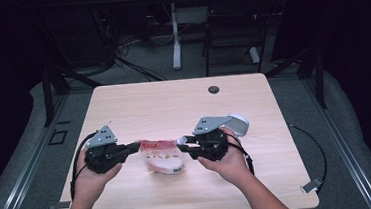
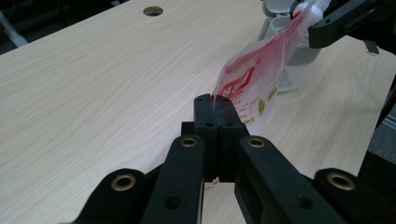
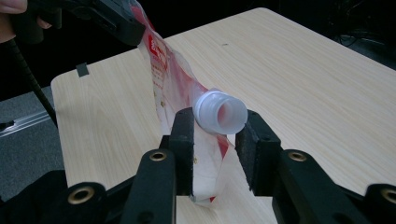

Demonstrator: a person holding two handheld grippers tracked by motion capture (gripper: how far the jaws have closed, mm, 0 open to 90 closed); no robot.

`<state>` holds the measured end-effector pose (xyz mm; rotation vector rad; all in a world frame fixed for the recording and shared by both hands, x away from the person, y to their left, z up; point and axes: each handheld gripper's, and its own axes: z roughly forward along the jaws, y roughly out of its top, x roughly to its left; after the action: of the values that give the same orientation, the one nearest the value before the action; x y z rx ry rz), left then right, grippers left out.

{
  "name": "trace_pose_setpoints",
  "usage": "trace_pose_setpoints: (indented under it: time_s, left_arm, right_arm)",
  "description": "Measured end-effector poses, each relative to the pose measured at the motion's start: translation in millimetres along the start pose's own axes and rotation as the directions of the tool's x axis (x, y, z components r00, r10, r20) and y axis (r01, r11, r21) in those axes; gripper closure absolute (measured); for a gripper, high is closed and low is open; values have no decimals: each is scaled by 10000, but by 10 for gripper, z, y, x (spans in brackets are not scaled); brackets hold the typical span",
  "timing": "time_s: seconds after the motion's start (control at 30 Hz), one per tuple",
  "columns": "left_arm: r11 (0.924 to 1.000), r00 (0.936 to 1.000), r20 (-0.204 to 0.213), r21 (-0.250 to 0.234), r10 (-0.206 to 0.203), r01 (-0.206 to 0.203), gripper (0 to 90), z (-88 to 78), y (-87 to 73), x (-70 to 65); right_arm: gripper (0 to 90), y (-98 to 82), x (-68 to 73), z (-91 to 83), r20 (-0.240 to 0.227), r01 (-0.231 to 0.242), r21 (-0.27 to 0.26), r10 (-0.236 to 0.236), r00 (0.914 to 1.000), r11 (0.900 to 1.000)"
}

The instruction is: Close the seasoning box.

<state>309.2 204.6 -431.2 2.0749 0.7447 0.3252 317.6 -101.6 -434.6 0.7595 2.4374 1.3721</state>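
Printed pouch [image 2: 254, 77], red and clear plastic: a red panel carries large white characters, too blurred and too steeply angled to read in the left gripper view; small gold marks sit below it. The same panel appears in the high view and right gripper view, also illegible. No other lettering can be read.

On the desk [image 1: 123, 104] a refill pouch [image 1: 161, 156] hangs between the left tool [image 1: 137, 147] and the right tool [image 1: 183, 146], its spout [image 3: 220, 113] at the right. A container [image 1: 238, 124] stands behind the right tool.
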Motion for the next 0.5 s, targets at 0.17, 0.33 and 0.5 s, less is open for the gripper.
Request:
trace_pose_setpoints:
  time_s: [0.17, 0.33, 0.5]
  left_arm:
    - [9999, 9998, 157, -45, 98, -97, 900, 58, 36, -69]
    - [9999, 9995, 284, -114, 117, -114, 900, 125, 48, -116]
    - [9997, 9989, 438, -166, 167, -160, 900, 159, 44, -136]
  right_arm:
    - [684, -44, -27, -105, 94, 7, 54, -8, 10000, 10000]
    - [683, -89, -50, -176, 196, 3, 153, -6, 9998, 9999]
    - [681, -136, -70, -213, 203, -39, 154, 36, 9998, 9999]
